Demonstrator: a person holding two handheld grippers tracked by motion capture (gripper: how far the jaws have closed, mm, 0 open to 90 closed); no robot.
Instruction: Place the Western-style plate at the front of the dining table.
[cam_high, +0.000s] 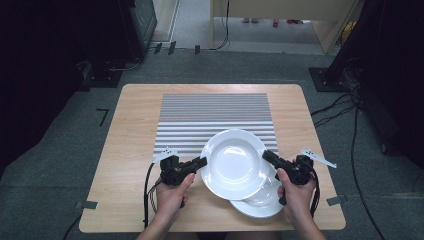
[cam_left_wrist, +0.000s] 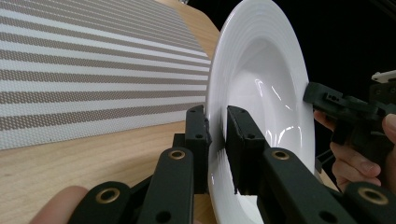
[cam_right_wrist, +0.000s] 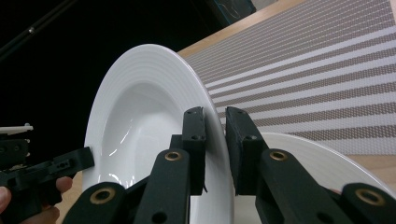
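Black jaws of the left gripper (cam_left_wrist: 215, 135) rise closest to the lens in the left gripper view, closed hard on the rim of the upper white plate (cam_left_wrist: 261, 84), one pad on the outer face and one on the inner. Seen from above, that gripper (cam_high: 202, 162) bites the plate's left edge, with the person's left hand (cam_high: 172, 195) behind it. On the opposite side the right gripper (cam_right_wrist: 215, 140) is clamped the same way on the plate's right rim, and from above it (cam_high: 265, 154) sits at the right edge of the plate (cam_high: 235, 162), the right hand (cam_high: 295, 192) wrapped round its body. So the plate hangs between the two grippers, held at both ends, tilted slightly and overlapping a second plate.

Counting outward: two grippers, two hands, two white plates. The lower plate (cam_high: 262, 200) rests on the wooden table (cam_high: 130, 150) near its front edge, partly under the held one. One striped placemat (cam_high: 215, 117) lies just beyond, its near edge under the raised plate.
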